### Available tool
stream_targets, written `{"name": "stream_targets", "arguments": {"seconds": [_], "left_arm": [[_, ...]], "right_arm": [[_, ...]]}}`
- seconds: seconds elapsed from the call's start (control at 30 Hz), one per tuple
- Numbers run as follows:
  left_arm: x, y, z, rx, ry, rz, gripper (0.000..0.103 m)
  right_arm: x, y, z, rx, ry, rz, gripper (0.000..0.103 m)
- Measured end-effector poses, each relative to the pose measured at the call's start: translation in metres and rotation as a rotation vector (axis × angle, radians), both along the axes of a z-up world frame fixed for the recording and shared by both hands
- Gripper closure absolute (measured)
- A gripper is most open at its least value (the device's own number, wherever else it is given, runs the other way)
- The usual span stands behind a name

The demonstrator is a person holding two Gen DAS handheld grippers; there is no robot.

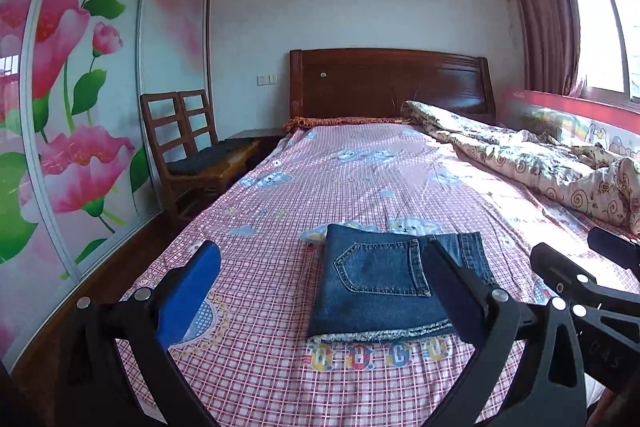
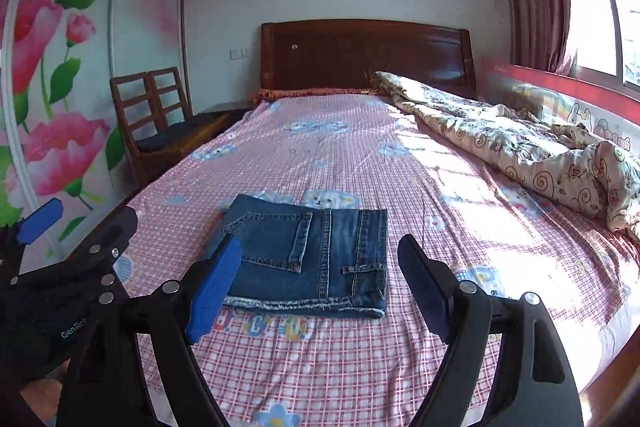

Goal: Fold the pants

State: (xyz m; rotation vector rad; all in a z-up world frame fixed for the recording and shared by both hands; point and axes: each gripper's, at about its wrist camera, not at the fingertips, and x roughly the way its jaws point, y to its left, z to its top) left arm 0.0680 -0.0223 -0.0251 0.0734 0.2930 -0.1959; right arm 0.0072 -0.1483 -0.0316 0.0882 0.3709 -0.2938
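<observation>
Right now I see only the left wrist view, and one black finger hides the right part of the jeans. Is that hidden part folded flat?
Observer: Yes. In the right wrist view the jeans form one flat rectangle on the bed sheet, with a straight right edge.
Operator: Is the right gripper holding them?
Observer: No. The right gripper is open, its jaws wide apart, with nothing pinched.
Operator: Is anything on that hidden part?
Observer: A belt loop lies there, near the frayed front edge.
</observation>
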Motion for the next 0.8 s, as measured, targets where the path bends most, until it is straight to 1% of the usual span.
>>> {"name": "stream_targets", "arguments": {"seconds": [0.07,0.1,0.17,0.23,0.27,0.3,0.33,0.4,0.43,0.5,0.57,0.67,0.73,0.8], "left_arm": [[-0.009,0.000,0.002,-0.002,-0.051,0.006,0.002],[-0.011,-0.001,0.001,0.010,-0.061,0.007,0.002],[-0.013,-0.003,-0.003,0.042,-0.067,0.014,0.002],[-0.015,-0.002,-0.009,0.045,-0.067,0.021,0.002],[-0.016,-0.001,-0.013,0.041,-0.064,0.027,0.002],[-0.017,0.001,-0.017,0.029,-0.062,0.024,0.002],[-0.017,0.004,-0.020,0.027,-0.067,0.026,0.002],[-0.020,0.005,-0.025,0.059,-0.102,0.061,0.002],[-0.020,0.008,-0.027,0.058,-0.105,0.071,0.002],[-0.019,0.013,-0.030,0.044,-0.086,0.095,0.002],[-0.022,0.014,-0.031,0.035,-0.091,0.114,0.002],[-0.026,0.012,-0.031,0.034,-0.095,0.103,0.002],[-0.025,0.011,-0.032,0.039,-0.079,0.095,0.002],[-0.023,0.013,-0.033,0.021,-0.056,0.096,0.002]], "right_arm": [[0.001,-0.002,0.001,0.009,0.010,0.002,0.023],[0.001,-0.003,0.000,0.005,0.021,-0.008,0.023],[-0.001,-0.006,-0.003,0.019,0.026,-0.017,0.023],[-0.002,-0.011,-0.008,0.031,0.035,-0.037,0.023],[-0.004,-0.012,-0.010,0.029,0.023,-0.031,0.023],[-0.006,-0.014,-0.011,0.011,0.014,-0.031,0.023],[-0.008,-0.013,-0.012,-0.031,0.012,-0.051,0.023],[-0.014,-0.012,-0.014,-0.092,-0.011,-0.060,0.023],[-0.015,-0.013,-0.015,-0.095,0.000,-0.070,0.023],[-0.016,-0.012,-0.019,-0.097,0.015,-0.071,0.023],[-0.016,-0.007,-0.023,-0.111,0.026,-0.075,0.023],[-0.015,-0.006,-0.028,-0.088,0.044,-0.075,0.023],[-0.015,-0.009,-0.028,-0.057,0.049,-0.077,0.023],[-0.015,-0.012,-0.028,-0.051,0.055,-0.087,0.023]]}}
